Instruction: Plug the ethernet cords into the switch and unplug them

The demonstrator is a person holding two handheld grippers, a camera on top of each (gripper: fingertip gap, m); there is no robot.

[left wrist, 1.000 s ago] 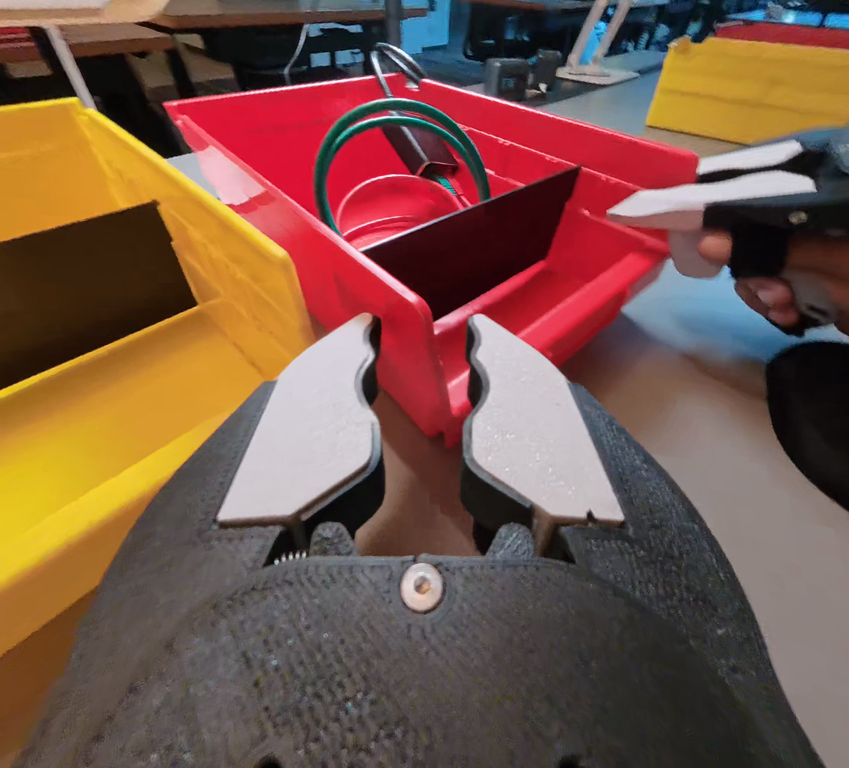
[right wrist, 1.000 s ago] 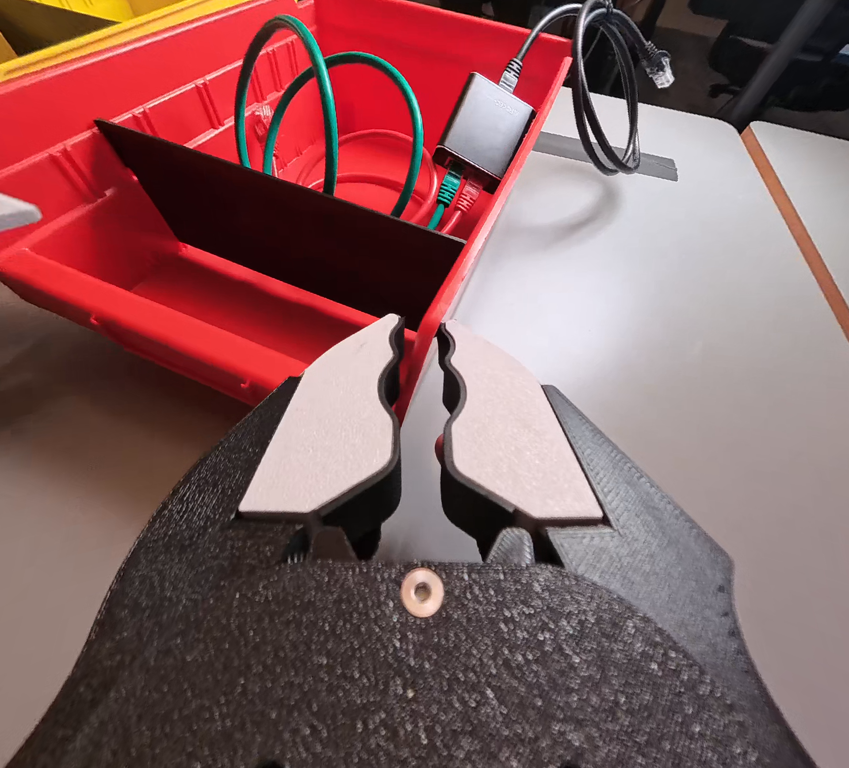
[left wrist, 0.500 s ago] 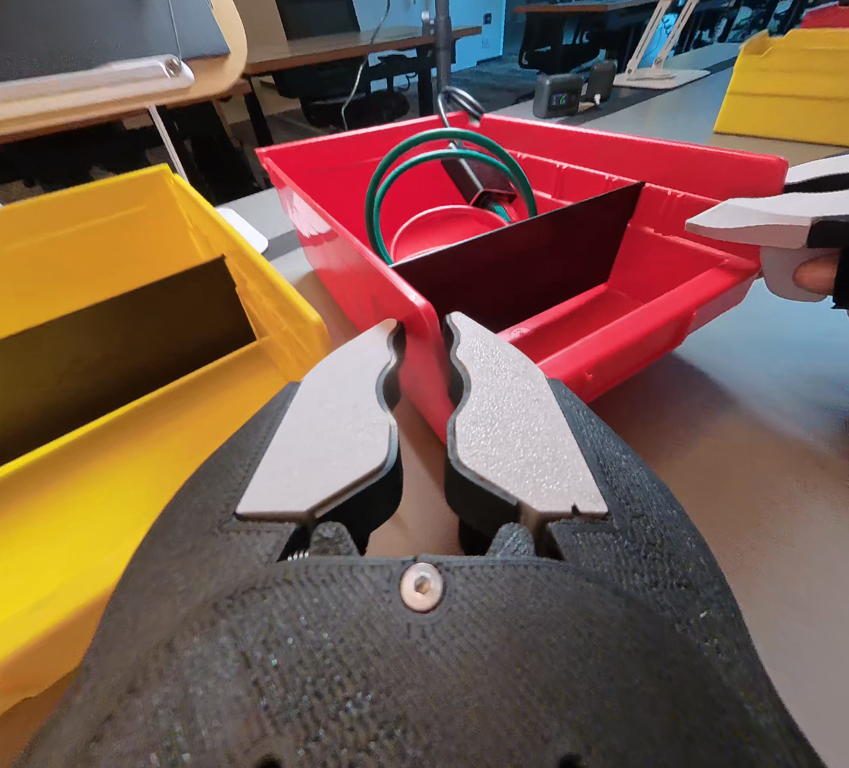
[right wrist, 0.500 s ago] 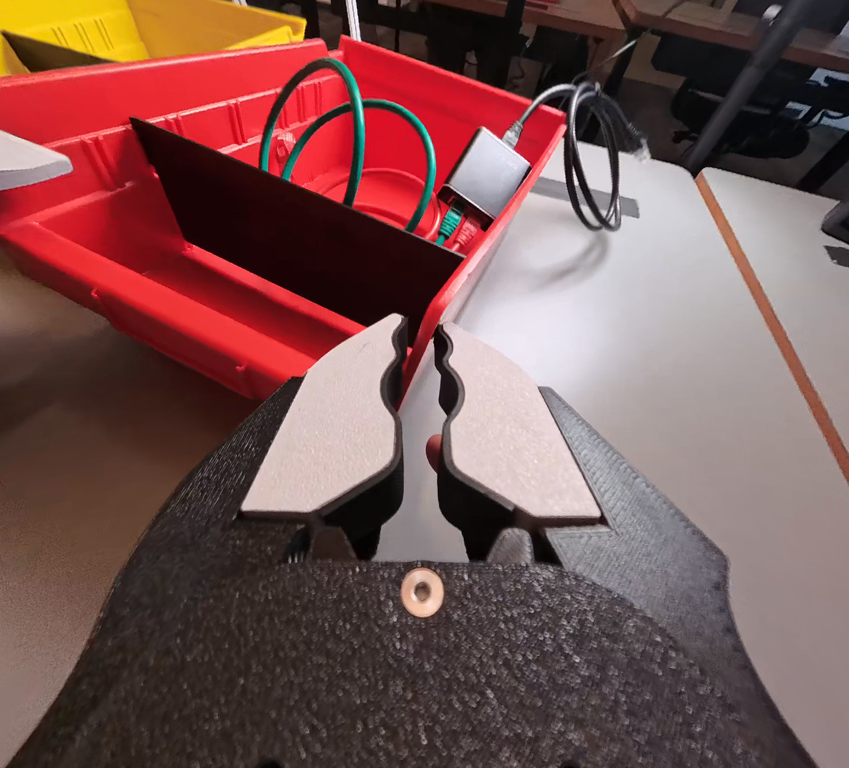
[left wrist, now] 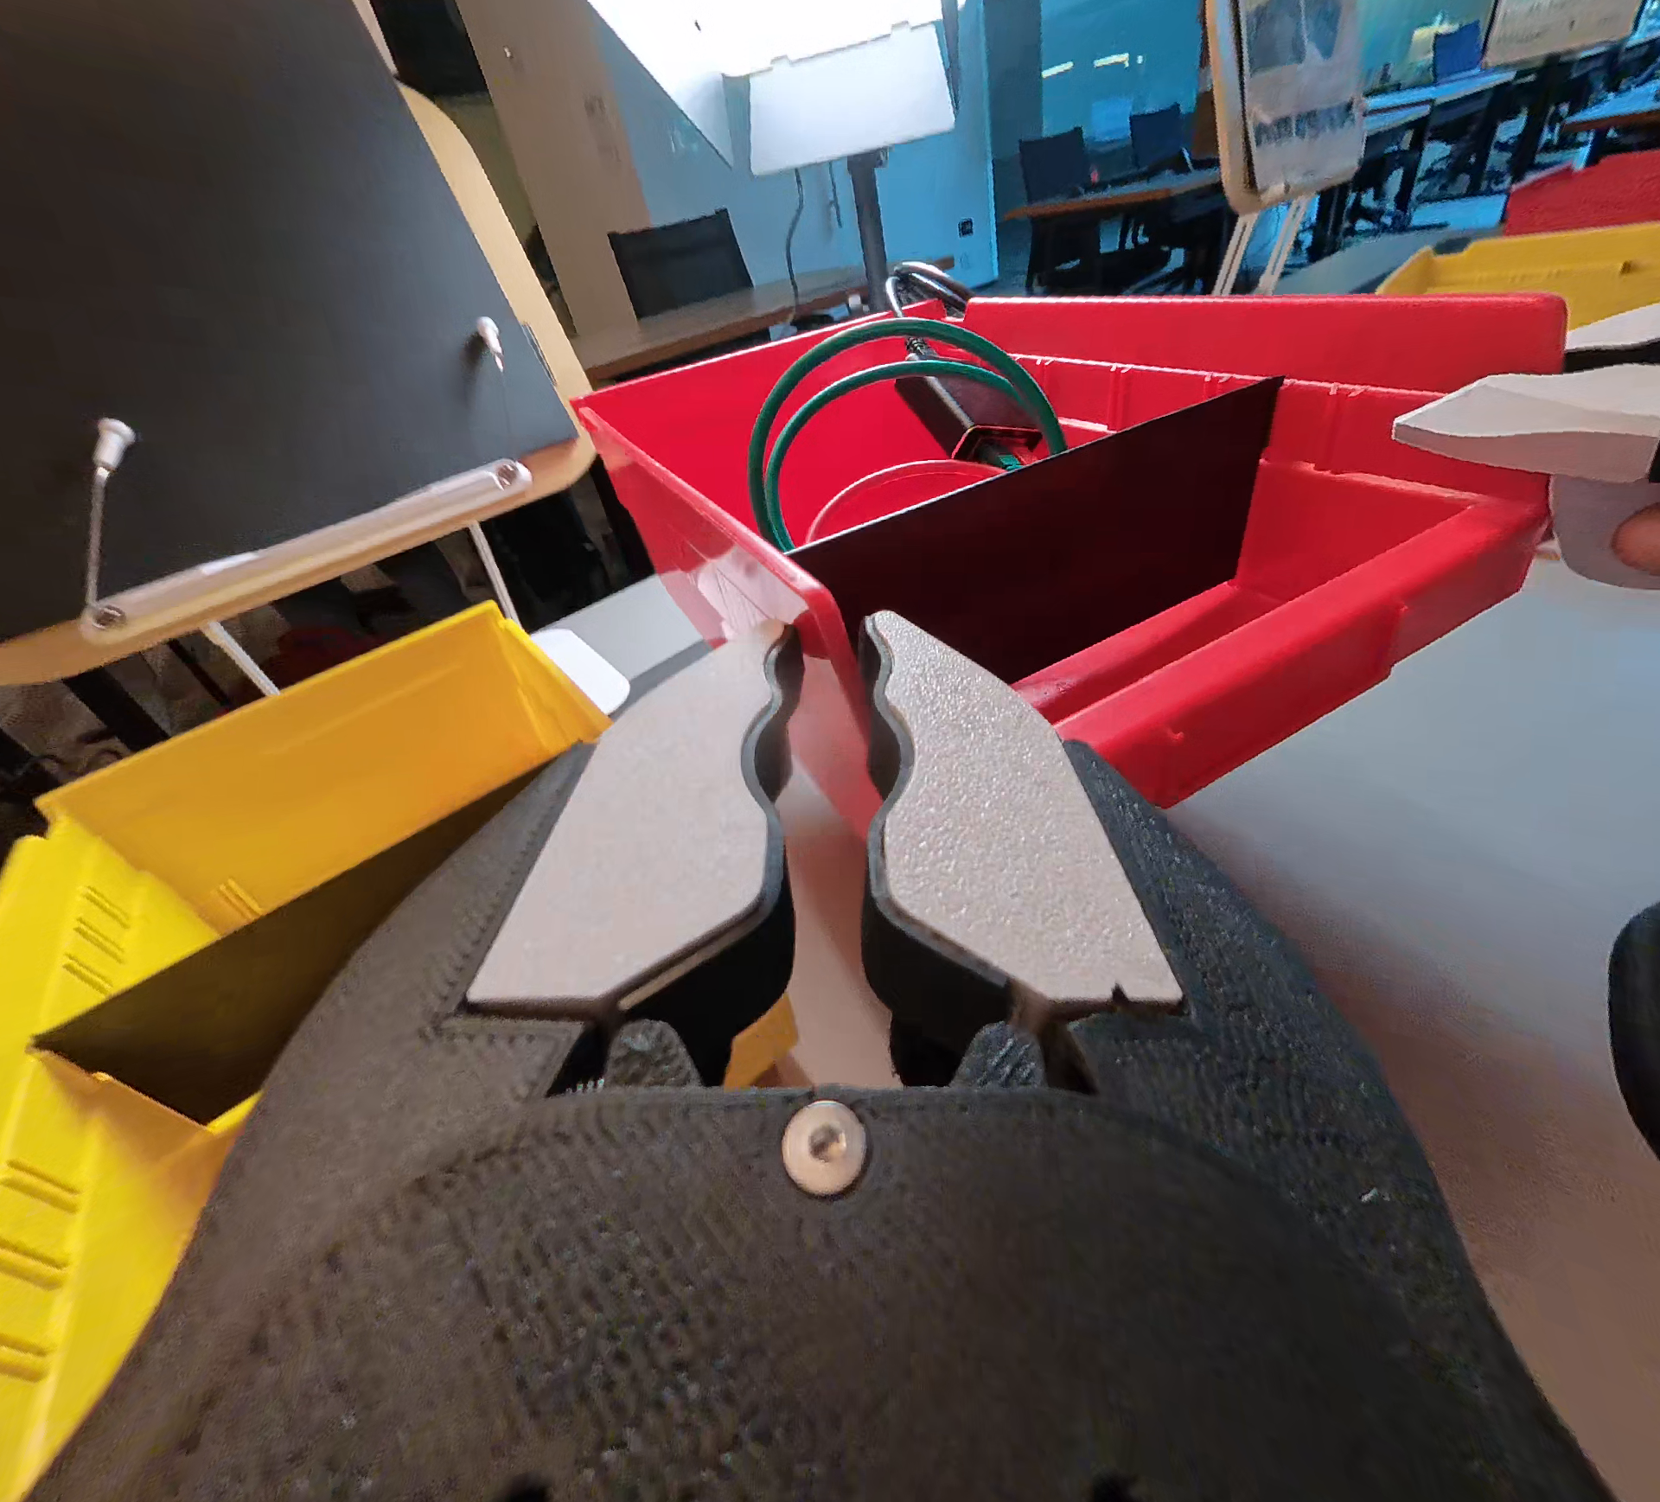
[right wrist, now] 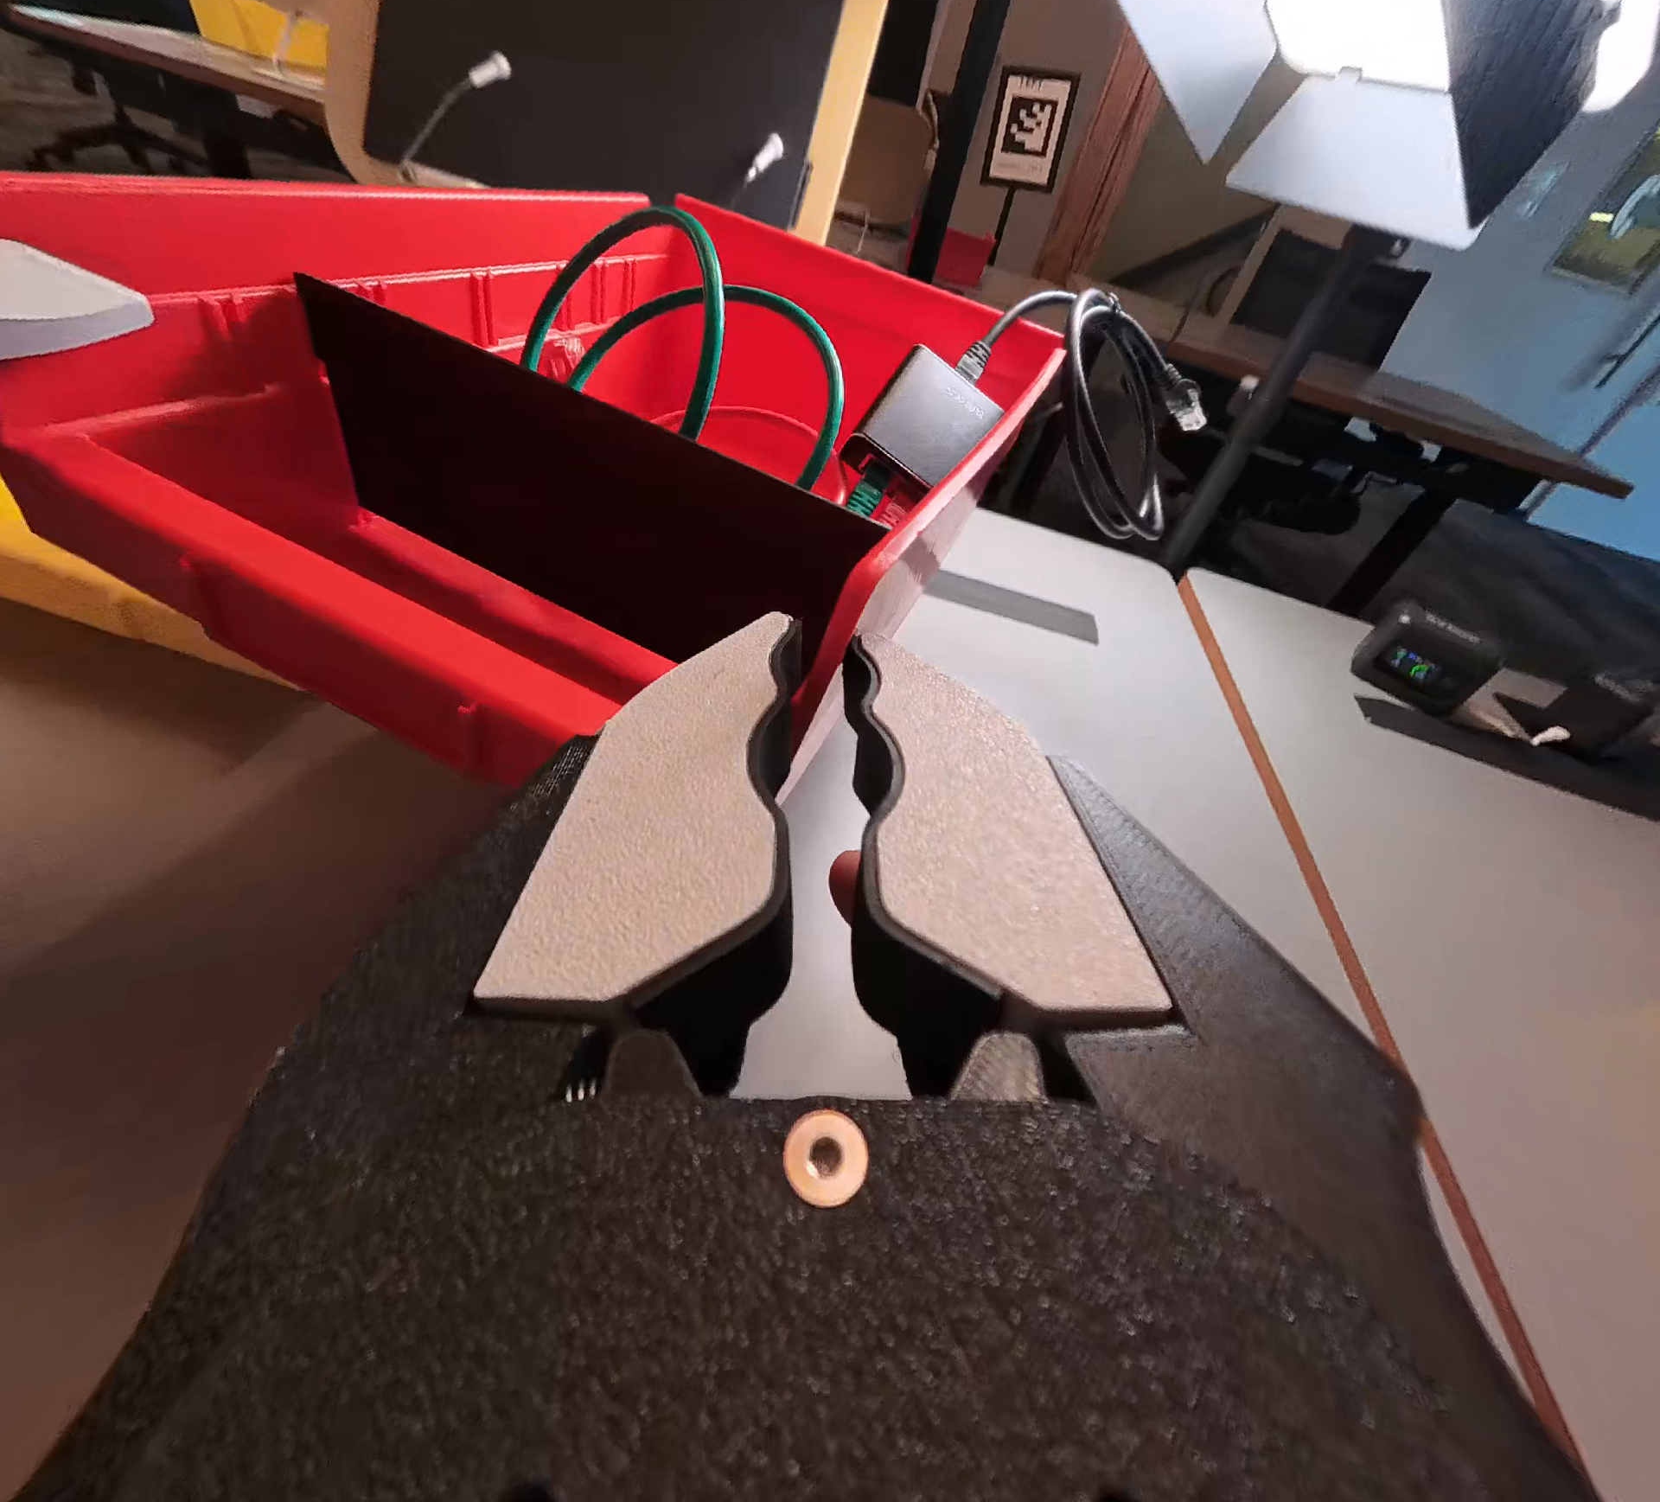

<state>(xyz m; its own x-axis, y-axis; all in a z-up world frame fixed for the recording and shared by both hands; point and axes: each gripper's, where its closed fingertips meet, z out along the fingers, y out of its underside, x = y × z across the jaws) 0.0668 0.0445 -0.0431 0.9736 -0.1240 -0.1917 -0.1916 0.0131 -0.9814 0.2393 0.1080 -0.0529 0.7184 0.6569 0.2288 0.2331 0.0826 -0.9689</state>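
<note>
Gripping red bin (left wrist: 1302,641) walls: both claws; switch (right wrist: 930,421), green cord (right wrist: 710,345) inside.

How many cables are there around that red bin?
3 that I can see. A green cable loops inside the red bin, a red one is barely visible beside its plug, and a black cable hangs over the bin's far corner. Others may be hidden.
</note>
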